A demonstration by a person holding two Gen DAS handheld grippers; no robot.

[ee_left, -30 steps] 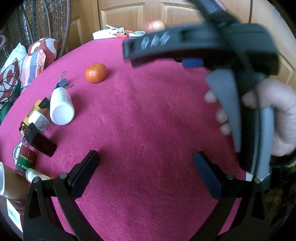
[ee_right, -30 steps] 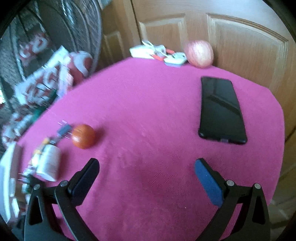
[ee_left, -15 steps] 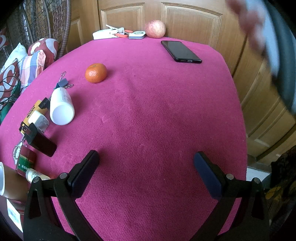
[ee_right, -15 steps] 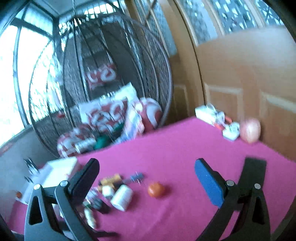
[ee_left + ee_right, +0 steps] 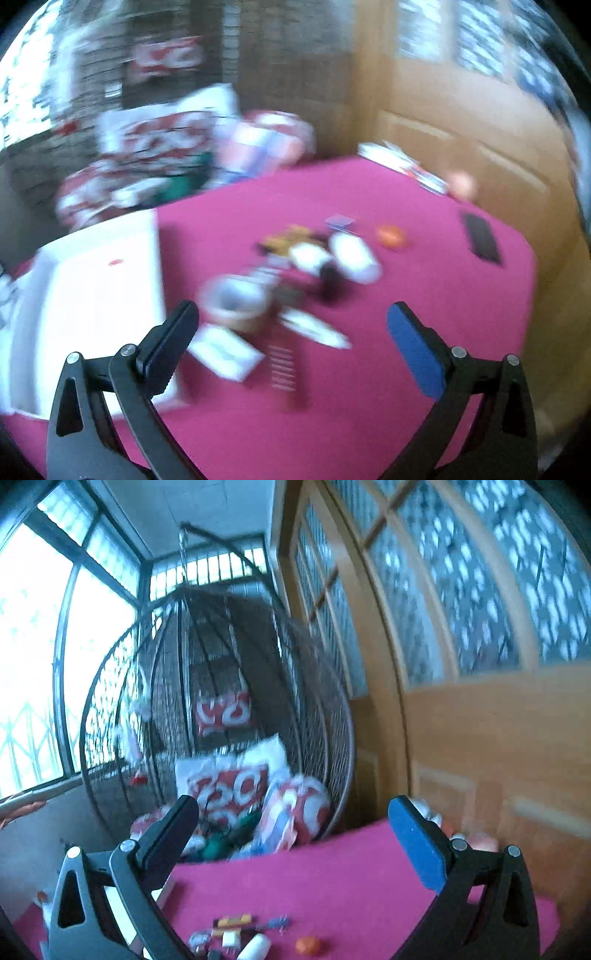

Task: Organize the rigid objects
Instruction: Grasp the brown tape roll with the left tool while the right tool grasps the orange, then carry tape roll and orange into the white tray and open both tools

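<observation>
The left wrist view is blurred. A heap of small objects lies mid-table on the magenta cloth (image 5: 424,295): a white bottle (image 5: 354,258), a tape roll (image 5: 236,302), a white card (image 5: 225,350), a tangerine (image 5: 391,236) and a black phone (image 5: 482,238). A white box (image 5: 92,295) stands at the left. My left gripper (image 5: 291,343) is open and empty above the table. My right gripper (image 5: 291,834) is open and empty, raised high; the bottle (image 5: 255,947) and tangerine (image 5: 307,944) show at the bottom edge.
An apple (image 5: 461,184) and white items (image 5: 391,158) lie at the table's far edge by wooden doors (image 5: 498,757). A hanging wicker chair (image 5: 221,738) with red and white cushions (image 5: 229,790) stands beyond the table's left side.
Both grippers have risen and tilted up and to the left. The left view now takes in the whole table and the white box; the right view now shows mostly the chair and doors.
</observation>
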